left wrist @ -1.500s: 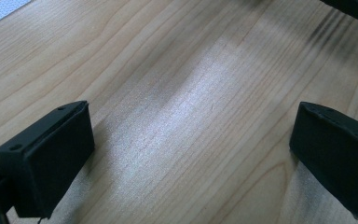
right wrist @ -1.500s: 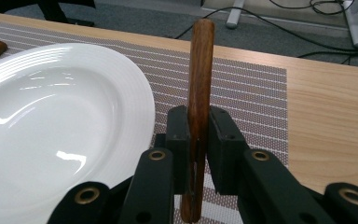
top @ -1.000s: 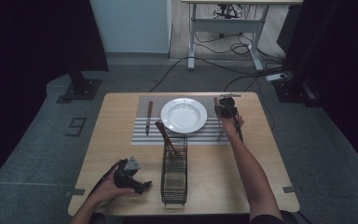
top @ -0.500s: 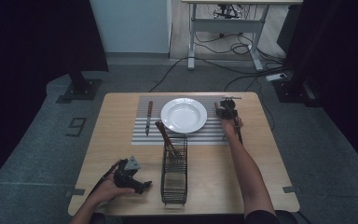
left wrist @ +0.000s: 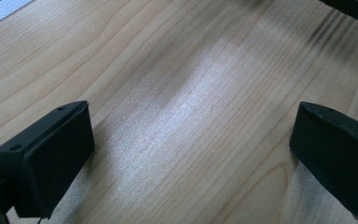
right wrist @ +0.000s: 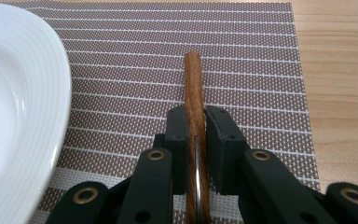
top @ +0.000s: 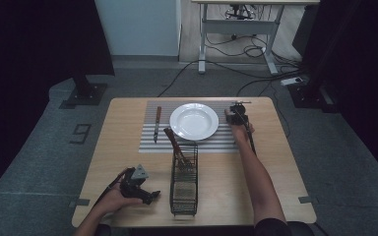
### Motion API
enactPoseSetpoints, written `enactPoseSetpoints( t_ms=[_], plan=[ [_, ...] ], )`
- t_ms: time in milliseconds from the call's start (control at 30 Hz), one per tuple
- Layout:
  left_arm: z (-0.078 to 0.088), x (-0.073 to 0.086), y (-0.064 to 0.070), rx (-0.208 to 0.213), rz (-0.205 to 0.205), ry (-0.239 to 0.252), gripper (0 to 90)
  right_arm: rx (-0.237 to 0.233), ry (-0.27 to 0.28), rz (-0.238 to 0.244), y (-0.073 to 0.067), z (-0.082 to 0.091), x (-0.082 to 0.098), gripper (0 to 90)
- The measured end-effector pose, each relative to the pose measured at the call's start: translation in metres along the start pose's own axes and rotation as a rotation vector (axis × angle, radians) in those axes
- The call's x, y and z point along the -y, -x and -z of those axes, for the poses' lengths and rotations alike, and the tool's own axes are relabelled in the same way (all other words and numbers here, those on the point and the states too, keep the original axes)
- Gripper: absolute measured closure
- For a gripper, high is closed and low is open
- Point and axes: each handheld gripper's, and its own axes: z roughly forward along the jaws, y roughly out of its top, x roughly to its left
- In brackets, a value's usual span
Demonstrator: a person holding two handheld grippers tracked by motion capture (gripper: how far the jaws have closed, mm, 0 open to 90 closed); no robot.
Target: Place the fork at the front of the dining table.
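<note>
Clamping a wooden-handled utensil (right wrist: 194,93), right gripper (right wrist: 196,122) hangs beside plate (right wrist: 23,93); left gripper (left wrist: 191,144) apart.

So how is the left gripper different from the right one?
The left gripper has its jaws wide apart with just bare table between them; the right gripper is shut on a wooden-handled utensil. The left sits near the wire basket; the right is over the striped placemat, beside the white plate. Both have black jaws.

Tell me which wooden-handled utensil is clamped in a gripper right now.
The one right of the plate, over the placemat: the right gripper is shut on its wooden handle. The knife lies free left of the plate; another stands in the wire basket.
</note>
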Motion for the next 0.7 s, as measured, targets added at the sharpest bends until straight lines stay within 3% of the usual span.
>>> enactPoseSetpoints(
  t_ms=[233, 333, 433, 600, 700],
  plan=[
    [0.0, 0.0, 0.0, 0.0, 0.0, 0.0, 0.0, -0.029, -0.005, -0.005, 0.001, 0.003, 0.001, 68.9],
    [0.0, 0.0, 0.0, 0.0, 0.0, 0.0, 0.0, -0.038, -0.003, 0.018, -0.001, 0.012, 0.0, 65.9],
    [0.0, 0.0, 0.0, 0.0, 0.0, 0.0, 0.0, -0.049, 0.025, 0.025, -0.003, 0.021, 0.001, 65.9],
    [0.0, 0.0, 0.0, 0.0, 0.0, 0.0, 0.0, -0.041, -0.029, 0.094, -0.003, 0.026, 0.008, 67.9],
    [0.0, 0.0, 0.0, 0.0, -0.001, -0.001, 0.0, -0.029, -0.034, 0.102, -0.003, 0.027, 0.012, 70.1]
  ],
)
